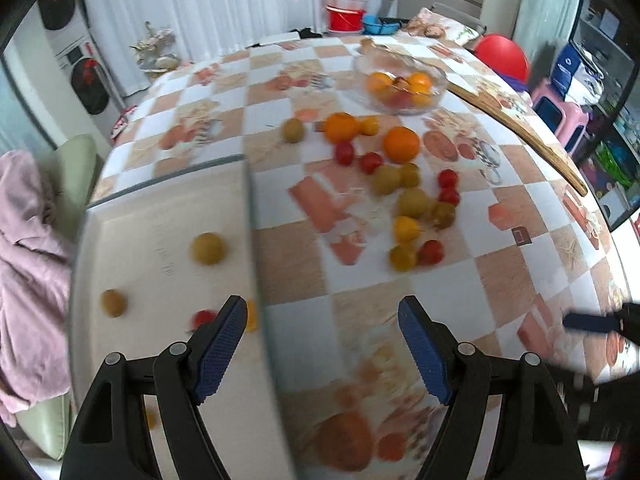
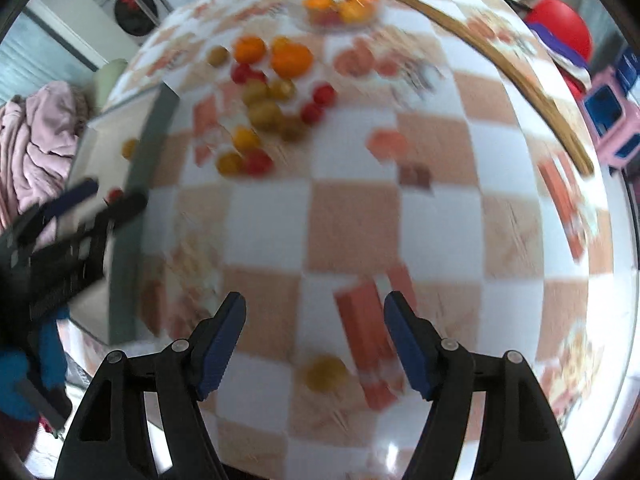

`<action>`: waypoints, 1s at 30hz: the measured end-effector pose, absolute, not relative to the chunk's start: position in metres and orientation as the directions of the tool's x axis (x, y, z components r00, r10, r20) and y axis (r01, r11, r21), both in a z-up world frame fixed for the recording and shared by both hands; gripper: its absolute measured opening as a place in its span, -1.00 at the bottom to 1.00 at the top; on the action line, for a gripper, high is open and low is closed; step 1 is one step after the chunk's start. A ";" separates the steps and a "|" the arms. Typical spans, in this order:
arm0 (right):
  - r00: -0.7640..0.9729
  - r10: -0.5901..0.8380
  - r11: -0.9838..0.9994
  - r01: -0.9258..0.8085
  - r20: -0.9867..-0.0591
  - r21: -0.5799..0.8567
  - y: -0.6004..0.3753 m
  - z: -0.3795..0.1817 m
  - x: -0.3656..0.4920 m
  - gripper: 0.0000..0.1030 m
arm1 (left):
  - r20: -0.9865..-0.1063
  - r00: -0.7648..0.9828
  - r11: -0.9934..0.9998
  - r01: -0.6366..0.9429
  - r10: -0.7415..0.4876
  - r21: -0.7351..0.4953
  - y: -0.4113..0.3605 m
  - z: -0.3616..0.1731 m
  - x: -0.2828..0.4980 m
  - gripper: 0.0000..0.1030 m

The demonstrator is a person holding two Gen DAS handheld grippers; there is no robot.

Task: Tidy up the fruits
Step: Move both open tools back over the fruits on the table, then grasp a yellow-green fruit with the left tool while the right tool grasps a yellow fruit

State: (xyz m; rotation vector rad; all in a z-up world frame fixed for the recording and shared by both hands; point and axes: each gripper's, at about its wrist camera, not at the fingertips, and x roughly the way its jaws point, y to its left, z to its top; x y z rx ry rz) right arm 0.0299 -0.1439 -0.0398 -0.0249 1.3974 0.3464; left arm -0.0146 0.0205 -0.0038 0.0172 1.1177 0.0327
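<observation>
Left claw hovering spread over tray edge, right claw spread, empty, above yellow fruit near table edge, bowl sitting far side.

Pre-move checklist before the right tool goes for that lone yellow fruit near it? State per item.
1. Right tool open: ok, jaws spread, nothing between them.
2. Yellow fruit lined up: ok, it lies between the fingers' lines, alone on the tablecloth.
3. Height above the fruit: cannot tell, the view is motion-blurred.
4. Left tool out of the way: ok, open and empty, off at the white tray.
5. Destination free: ok, the tray holds only a few small fruits; the glass bowl has room too.
</observation>
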 end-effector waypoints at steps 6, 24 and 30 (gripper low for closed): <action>0.112 0.209 0.951 -0.256 -0.971 0.175 -0.154 -0.054 0.005 0.46 | -0.904 0.426 0.999 0.021 0.025 0.037 0.000 -0.025 0.004 0.53; 0.196 0.101 0.914 -0.405 -0.975 0.013 -0.120 -0.060 -0.005 -0.31 | -0.901 0.433 0.999 0.049 -0.022 -0.001 -0.021 -0.038 0.030 0.17; 0.164 0.160 0.923 -0.373 -0.973 0.089 -0.130 -0.057 0.001 -0.42 | -0.905 0.420 0.997 0.074 -0.065 -0.037 -0.024 -0.038 0.029 -0.47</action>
